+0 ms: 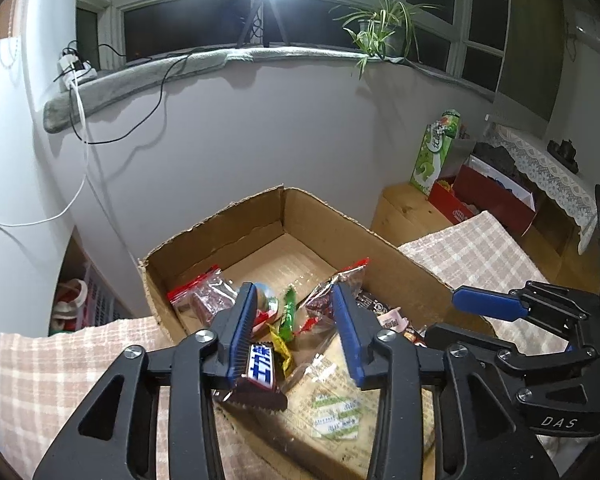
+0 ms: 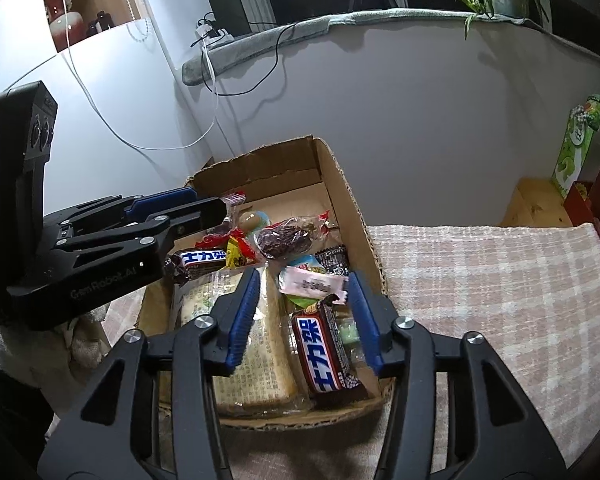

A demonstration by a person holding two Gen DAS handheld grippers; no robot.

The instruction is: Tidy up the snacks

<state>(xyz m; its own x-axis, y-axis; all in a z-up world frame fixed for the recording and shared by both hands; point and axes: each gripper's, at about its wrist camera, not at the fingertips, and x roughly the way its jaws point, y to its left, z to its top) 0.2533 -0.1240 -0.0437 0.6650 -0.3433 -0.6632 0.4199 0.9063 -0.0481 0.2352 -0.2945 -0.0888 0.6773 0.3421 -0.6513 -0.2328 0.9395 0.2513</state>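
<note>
cardboard box [image 2: 340, 184] holds many snacks | far half bare | left gripper [image 1: 296, 332] wide open, empty | right gripper [image 2: 304, 316] wide open, empty | sorting unfinished

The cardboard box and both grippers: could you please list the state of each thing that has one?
cardboard box: open-topped, partly filled with snacks
left gripper: jaws open, over the box
right gripper: jaws open, over the box
chocolate bar by the left gripper: sealed, against one finger, not clamped
chocolate bar under the right gripper: sealed, lying in the box
cracker pack: sealed, flat in the box
</note>
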